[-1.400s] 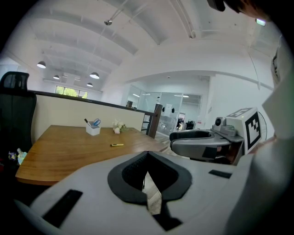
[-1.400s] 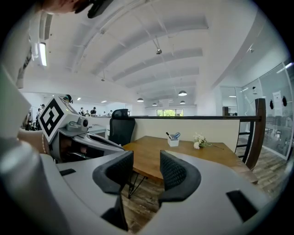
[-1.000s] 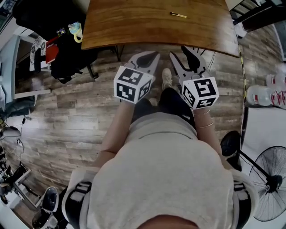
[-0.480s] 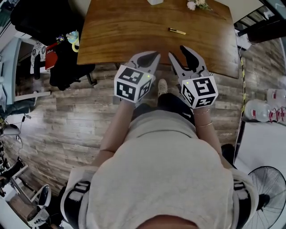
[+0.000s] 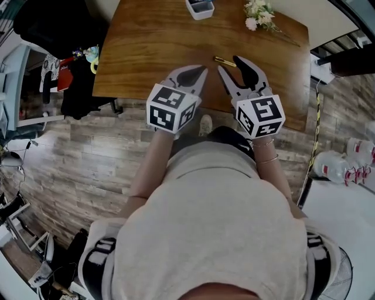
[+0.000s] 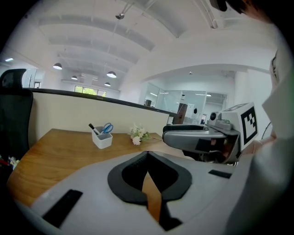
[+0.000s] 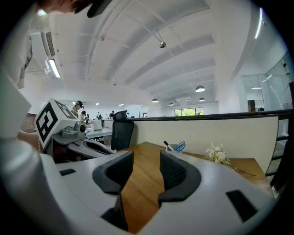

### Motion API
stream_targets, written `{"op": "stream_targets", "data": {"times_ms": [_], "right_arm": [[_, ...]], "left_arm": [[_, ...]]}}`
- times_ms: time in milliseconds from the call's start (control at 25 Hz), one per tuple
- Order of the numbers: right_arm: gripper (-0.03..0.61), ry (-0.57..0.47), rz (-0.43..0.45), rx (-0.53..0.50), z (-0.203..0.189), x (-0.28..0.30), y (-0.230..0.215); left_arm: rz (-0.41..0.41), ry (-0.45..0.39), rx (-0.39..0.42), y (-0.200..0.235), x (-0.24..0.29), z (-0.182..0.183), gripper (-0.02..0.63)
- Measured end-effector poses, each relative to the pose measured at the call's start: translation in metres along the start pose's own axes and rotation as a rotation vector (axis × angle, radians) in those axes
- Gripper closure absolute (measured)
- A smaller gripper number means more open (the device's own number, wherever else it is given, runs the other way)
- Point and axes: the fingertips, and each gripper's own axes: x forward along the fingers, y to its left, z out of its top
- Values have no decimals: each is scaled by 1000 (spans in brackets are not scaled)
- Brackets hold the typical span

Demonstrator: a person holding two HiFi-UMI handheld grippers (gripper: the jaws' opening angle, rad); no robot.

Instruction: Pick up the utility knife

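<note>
Utility knife lies flat on the wooden bench, right of centre, just beside the right gripper at about 11 o'clock from its tips; contact cannot be determined. Right gripper jaws stand moderately apart with only bench surface between them. Left gripper is level with it at 9 o'clock, jaw tips meeting, nothing held. White holder with scissors stands at the bench's 12 o'clock edge, flowers at 1 o'clock.
</note>
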Motion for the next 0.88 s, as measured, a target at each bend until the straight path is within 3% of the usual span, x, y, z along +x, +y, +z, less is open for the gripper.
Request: {"op": "stream_targets", "data": {"times_ms": [440,880], "right_arm": [[405,20,71,34,-12,15,-29],[405,101,108,60,-36,23,-27]], "left_arm": [[61,38,-38,9,28,-1,601],[21,83,-54,16,41,-14,601]]}}
